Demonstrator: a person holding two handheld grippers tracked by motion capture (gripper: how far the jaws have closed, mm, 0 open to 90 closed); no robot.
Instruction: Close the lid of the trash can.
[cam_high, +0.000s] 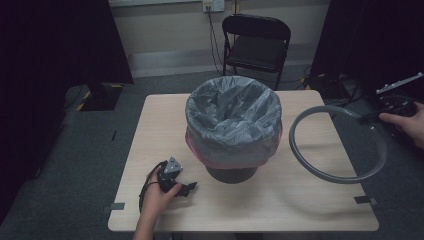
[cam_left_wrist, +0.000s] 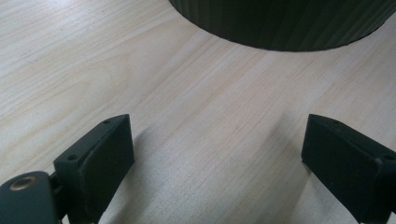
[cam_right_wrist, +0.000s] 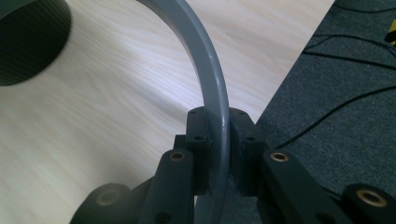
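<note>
A dark waste bin (cam_high: 233, 170) lined with a grey bag (cam_high: 233, 116) stands in the middle of the wooden table (cam_high: 300, 195). A large grey ring (cam_high: 320, 170) hangs tilted above the table's right side. My right gripper (cam_high: 372, 114) is shut on the ring's far right edge, and the right gripper view shows both pads clamping the grey ring (cam_right_wrist: 210, 70). My left gripper (cam_high: 190, 189) rests on the table just left of the bin's base, held by a hand. Its jaws stand open over bare wood, with the bin's ribbed wall (cam_left_wrist: 285, 23) ahead of my left gripper (cam_left_wrist: 217, 154).
A black folding chair (cam_high: 256, 42) stands behind the table. Cables (cam_high: 330, 92) lie on the grey carpet at the back right. Dark curtains (cam_high: 55, 45) hang at both sides. Tape marks (cam_high: 366, 200) sit at the table's front corners.
</note>
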